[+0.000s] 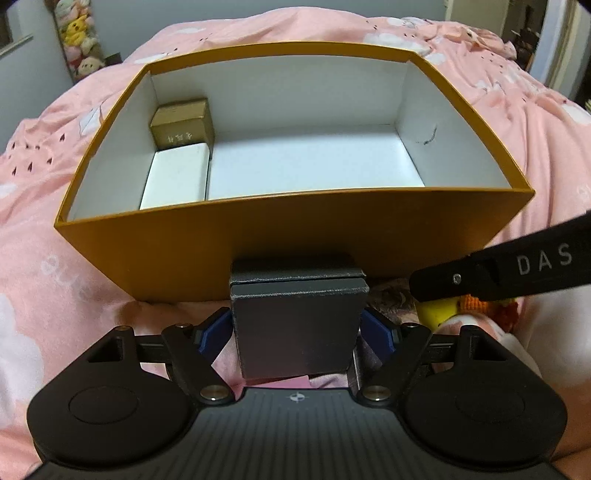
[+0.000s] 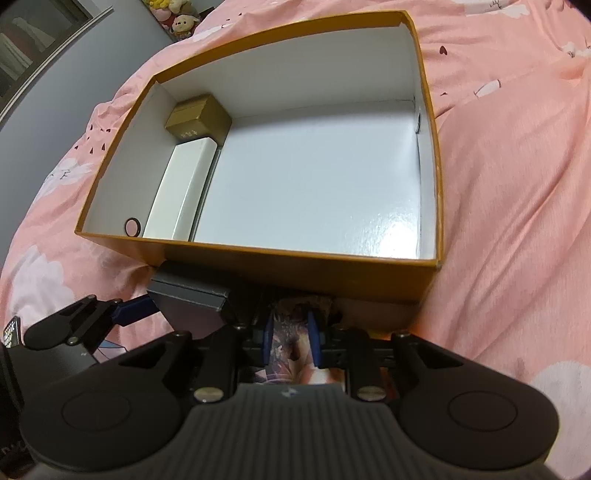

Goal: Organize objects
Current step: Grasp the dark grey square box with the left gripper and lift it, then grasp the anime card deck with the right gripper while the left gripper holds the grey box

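An open orange box (image 1: 280, 240) with a white inside lies on the bed; it also shows in the right wrist view (image 2: 332, 267). In it, at the left, sit a small gold box (image 1: 183, 122) (image 2: 197, 116) and a flat white box (image 1: 175, 177) (image 2: 181, 192). A small dark ring (image 2: 132, 226) lies in the near left corner. My left gripper (image 1: 297, 328) is shut on a dark grey box (image 1: 297, 321) (image 2: 188, 291) just in front of the orange box. My right gripper (image 2: 291, 338) has its jaws close together around a printed picture item (image 2: 291, 350), low in front of the orange box.
A pink patterned bedsheet (image 1: 517, 122) covers the bed all around. A yellow and orange soft toy (image 1: 465, 306) lies under my right gripper's arm (image 1: 517, 266). Plush toys (image 1: 77, 33) hang at the far left by the wall.
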`<state>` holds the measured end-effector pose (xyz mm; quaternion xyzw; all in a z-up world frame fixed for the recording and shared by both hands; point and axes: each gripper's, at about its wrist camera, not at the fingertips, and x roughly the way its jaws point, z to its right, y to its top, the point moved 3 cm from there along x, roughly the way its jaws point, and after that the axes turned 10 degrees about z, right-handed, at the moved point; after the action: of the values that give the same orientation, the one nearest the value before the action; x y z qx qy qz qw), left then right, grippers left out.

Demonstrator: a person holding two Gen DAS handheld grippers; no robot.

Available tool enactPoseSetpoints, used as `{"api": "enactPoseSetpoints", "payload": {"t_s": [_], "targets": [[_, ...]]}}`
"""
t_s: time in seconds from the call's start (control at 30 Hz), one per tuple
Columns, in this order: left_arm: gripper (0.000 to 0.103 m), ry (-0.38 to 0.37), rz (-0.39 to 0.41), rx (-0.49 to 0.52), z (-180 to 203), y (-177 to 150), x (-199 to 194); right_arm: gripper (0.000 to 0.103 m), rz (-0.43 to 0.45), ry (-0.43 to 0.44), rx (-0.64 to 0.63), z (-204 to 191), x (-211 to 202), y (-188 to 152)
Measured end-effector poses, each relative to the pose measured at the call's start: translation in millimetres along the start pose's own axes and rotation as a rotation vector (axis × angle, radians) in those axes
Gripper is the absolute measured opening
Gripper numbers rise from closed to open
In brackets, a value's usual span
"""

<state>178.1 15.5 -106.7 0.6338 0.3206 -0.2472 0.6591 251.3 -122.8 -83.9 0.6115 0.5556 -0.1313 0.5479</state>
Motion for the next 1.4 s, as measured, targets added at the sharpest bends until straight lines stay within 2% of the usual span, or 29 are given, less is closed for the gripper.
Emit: {"api": "enactPoseSetpoints", "payload": {"t_s": [0.27,0.43,0.7,0.87,0.97,1.13,1.4], "targets": [[0.086,-0.006,0.046,-0.073,-23.3,-1.0,-22.0,0.023,-0.019,0.017,0.006,-3.1,4.3,2.8],[0.086,-0.021,0.053,-0.173,-48.5,-4.5,-41.6,0.035,-0.066,0.012,-0.027,-16.2,13.9,1.9],[0.086,-0.011,0.081,-0.249,-76.4,-2.2,-53.0,0.051,-0.155,-0.089,-0.07,-40.0,39.7,-1.7],[0.086,-0.023,0.076,-0.284,-89.0,-5.8,-50.3,0.052,-0.204,-0.158,-0.113,-50.9,57.7,-7.3],[0.086,-0.032,0.07,-0.291,-92.1,-8.5,-48.9,0.054,-0.201,-0.203,-0.153,-57.1,63.4,-8.1],[0.086,-0.044,0.065,-0.299,-94.3,-11.9,-48.4,0.065,-0.225,-0.293,-0.208,-60.6,75.9,-11.2],[0.086,-0.055,0.053,-0.303,-94.6,-14.2,-45.1,0.072,-0.277,-0.298,-0.205,-62.7,87.2,-19.6]]}}
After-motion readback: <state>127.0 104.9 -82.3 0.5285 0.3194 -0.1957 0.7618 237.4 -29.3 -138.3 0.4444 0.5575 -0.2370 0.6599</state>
